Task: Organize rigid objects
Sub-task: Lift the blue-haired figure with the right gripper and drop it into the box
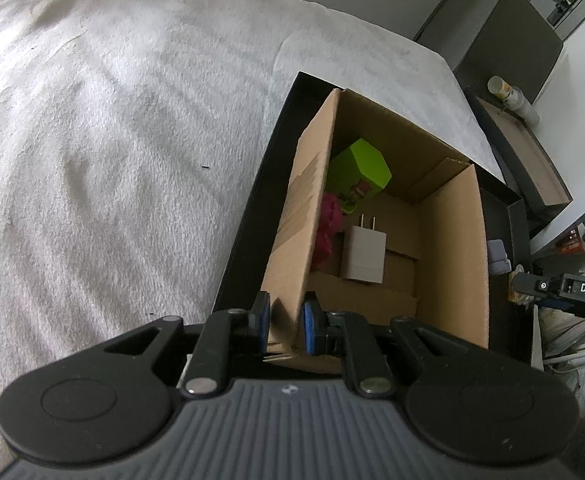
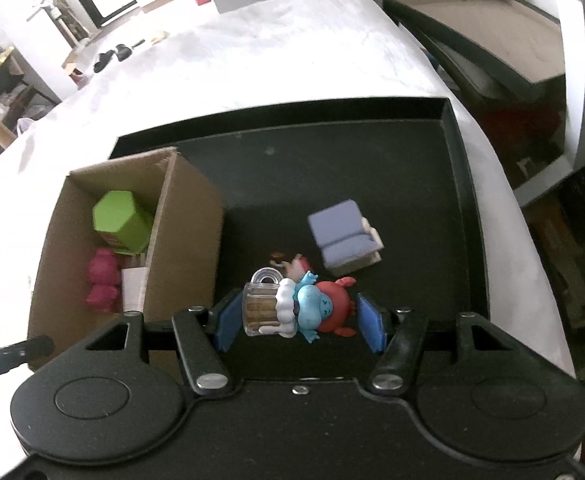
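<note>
Left gripper (image 1: 286,326), angled steeply down, pinches the cardboard box (image 1: 456,240) wall. Right gripper (image 2: 300,320), tilted down above the black tray (image 2: 458,184), clamps a toy figure (image 2: 296,310).

one cardboard box (image 2: 180,240), one black tray (image 2: 460,184), one green box (image 2: 120,216), one white charger (image 1: 363,255), one pink toy (image 2: 102,280), one figurine (image 2: 296,308), one toy armchair (image 2: 344,236)

Black tray (image 2: 458,184) on grey-blanketed bed (image 1: 112,140)
</note>
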Tool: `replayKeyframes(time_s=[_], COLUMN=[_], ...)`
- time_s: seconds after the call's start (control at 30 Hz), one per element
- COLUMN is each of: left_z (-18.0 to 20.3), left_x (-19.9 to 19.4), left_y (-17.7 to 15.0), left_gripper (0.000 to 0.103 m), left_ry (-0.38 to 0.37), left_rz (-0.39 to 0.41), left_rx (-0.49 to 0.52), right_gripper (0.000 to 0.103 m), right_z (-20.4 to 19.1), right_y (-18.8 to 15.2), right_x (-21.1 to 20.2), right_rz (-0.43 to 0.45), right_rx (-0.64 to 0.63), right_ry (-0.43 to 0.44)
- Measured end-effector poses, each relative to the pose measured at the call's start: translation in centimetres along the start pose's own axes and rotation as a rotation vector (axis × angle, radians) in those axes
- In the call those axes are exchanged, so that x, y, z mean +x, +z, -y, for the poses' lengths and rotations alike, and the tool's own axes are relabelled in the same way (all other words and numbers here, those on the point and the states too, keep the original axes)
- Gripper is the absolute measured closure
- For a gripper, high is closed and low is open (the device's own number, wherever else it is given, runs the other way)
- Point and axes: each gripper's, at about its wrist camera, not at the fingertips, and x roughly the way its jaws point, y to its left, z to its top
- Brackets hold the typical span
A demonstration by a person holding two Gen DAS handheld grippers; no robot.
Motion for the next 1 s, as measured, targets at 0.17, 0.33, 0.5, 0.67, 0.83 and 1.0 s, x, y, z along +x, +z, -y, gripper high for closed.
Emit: replayKeyframes(time_s=[0.17, 0.33, 0.5, 0.67, 0.83, 1.0], left_z=[0.1, 0.1, 0.2, 0.2, 0.3, 0.2], left_x=[-0.3, -0.5, -0.7, -0.9, -0.9, -0.8], left_y=[0.0, -0.1, -0.1, -0.2, -0.4, -0.4], left_gripper=[0.089, 0.089, 0.089, 0.089, 0.089, 0.089], left_ry=[-0.004, -0.007, -0.008, -0.014, -0.013, -0.014], left_rz=[0.005, 0.008, 0.008, 0.011, 0.011, 0.008], left_rx=[0.0, 0.0, 0.001, 0.005, 0.006, 0.006], right_gripper=[0.044, 0.044, 0.044, 0.044, 0.044, 0.044], right_z=[-1.2, -2.9, -4.4, -6.0, -7.5, -8.8], right_y=[0.5, 0.9, 1.5, 2.0, 2.4, 2.6], right_x=[-0.8, -1.8, -2.6, -3.1, -3.3, -3.2], right_rz=[0.018, 0.044, 0.073, 0.093, 0.106, 0.115], right_rx=[-0.022, -0.054, -0.076, -0.109, -0.142, -0.174], right_ry=[0.017, 0.036, 0.056, 0.076, 0.089, 0.093])
